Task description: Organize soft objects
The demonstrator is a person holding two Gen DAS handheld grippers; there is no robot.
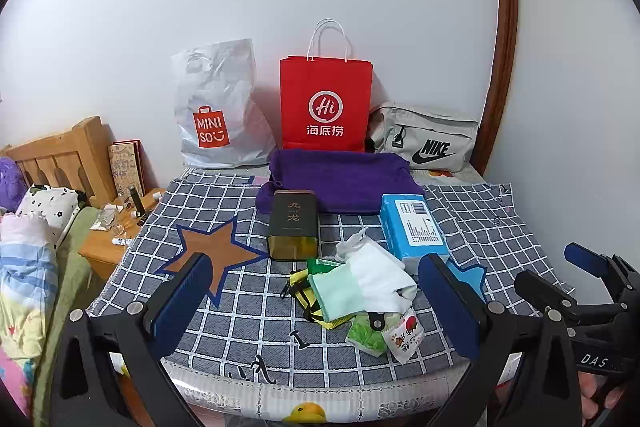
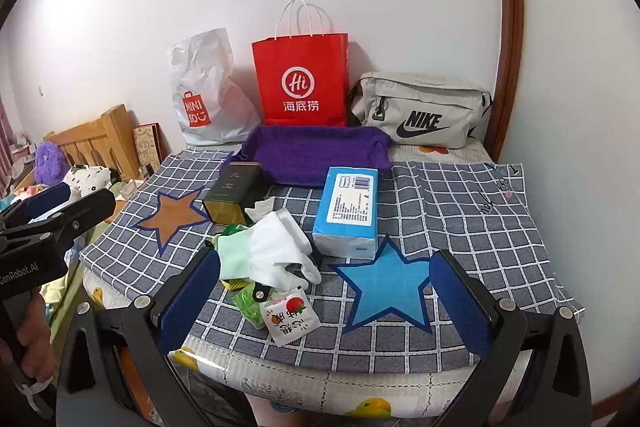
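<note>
A heap of soft things, white gloves (image 1: 380, 279) on top of green cloth and small snack packets (image 2: 290, 315), lies on the checked cloth (image 2: 460, 211) near the table's front edge, between the brown star (image 1: 212, 255) and the blue star (image 2: 386, 293). Behind it stand a dark tin (image 1: 293, 225), a blue tissue pack (image 2: 347, 213) and a purple towel (image 1: 340, 179). Both claws, left gripper (image 1: 316, 311) and right gripper (image 2: 324, 301), hang wide open over the front edge, grasping nothing.

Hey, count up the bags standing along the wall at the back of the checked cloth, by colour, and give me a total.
Red paper bag: 1
White plastic bag: 1
Grey zip bag: 1
Total: 3
</note>
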